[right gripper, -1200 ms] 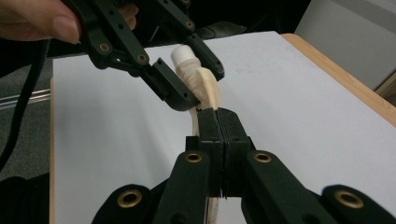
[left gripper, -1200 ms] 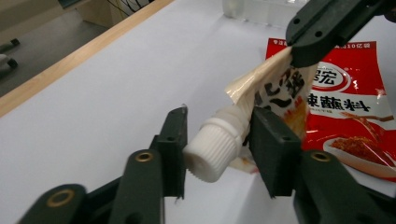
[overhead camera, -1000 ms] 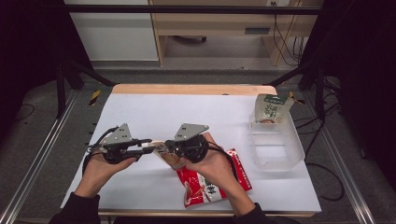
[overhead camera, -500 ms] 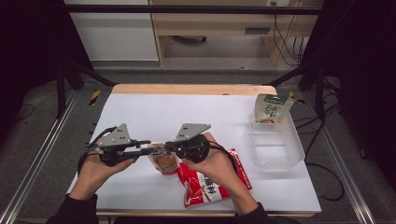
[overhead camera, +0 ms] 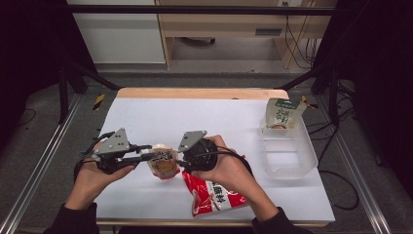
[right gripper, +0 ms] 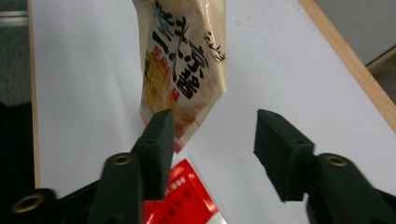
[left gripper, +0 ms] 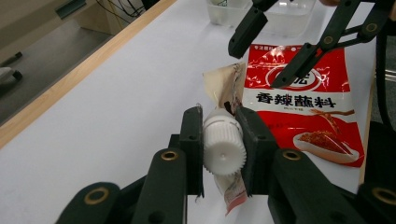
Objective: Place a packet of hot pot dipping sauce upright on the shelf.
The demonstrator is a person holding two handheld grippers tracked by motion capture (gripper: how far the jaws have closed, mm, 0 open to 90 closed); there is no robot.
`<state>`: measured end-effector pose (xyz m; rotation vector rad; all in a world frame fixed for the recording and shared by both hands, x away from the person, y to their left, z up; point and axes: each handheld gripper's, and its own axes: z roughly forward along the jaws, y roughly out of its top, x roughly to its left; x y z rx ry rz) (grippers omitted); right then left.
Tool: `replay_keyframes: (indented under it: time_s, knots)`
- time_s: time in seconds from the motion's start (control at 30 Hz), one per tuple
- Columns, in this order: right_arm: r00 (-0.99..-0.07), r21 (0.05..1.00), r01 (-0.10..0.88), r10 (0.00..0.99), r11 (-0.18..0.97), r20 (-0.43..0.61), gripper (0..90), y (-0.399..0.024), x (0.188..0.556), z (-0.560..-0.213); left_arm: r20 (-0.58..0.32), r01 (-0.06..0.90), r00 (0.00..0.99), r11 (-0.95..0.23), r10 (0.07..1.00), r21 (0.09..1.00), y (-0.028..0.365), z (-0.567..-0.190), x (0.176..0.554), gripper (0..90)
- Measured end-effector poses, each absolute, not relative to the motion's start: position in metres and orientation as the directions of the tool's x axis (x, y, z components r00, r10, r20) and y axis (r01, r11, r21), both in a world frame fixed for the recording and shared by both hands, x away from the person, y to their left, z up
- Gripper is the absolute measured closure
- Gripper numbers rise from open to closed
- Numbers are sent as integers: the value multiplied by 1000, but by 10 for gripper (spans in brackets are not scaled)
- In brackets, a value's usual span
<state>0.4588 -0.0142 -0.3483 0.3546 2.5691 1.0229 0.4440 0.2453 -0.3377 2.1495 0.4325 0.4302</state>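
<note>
the left gripper pinches the white screw cap of a small beige sauce pouch. its two black jaws press on the cap from both sides, and the pouch hangs from them just above the white table, in the middle near the front edge. a second ago the pouch was held at both ends, between the two grippers. now the right gripper has let go. its jaws have just been opening and they stand spread apart, with nothing pressed between them. one jaw is right beside the low corner of the pouch, and i cannot tell if it brushes it. the left hand has lifted the pouch a little.

i think this means the pouch has been handed over to the left gripper, which carries it alone by the cap. the right one is free to move away or to take something else.

under the right hand lies a flat red packet on the table. far to the right is a clear plastic tub with another pale pouch leaning up at its back end.

the table has a wooden strip along the far side. around it the room is dark, with metal rails, a grey floor, cables and a pale cupboard behind.
</note>
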Motion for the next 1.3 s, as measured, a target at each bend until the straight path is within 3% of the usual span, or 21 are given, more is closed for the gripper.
replay_keyframes:
  time_s: [0.23,0.33,0.83,1.3]
  knots:
    - [-928,595,64,267,801,-260,271,-3,466,-335,153,139,885,-563,440,815,243,-339,444,740]
    - [-943,543,37,208,839,-258,269,5,470,-331,153,135,888,-565,433,814,243,-339,443,739]
    - [-966,427,8,117,904,-230,560,37,481,-321,156,122,895,-566,417,815,240,-339,442,739]
    - [-963,429,19,131,903,-234,856,41,480,-318,136,129,893,-534,429,836,241,-339,443,737]
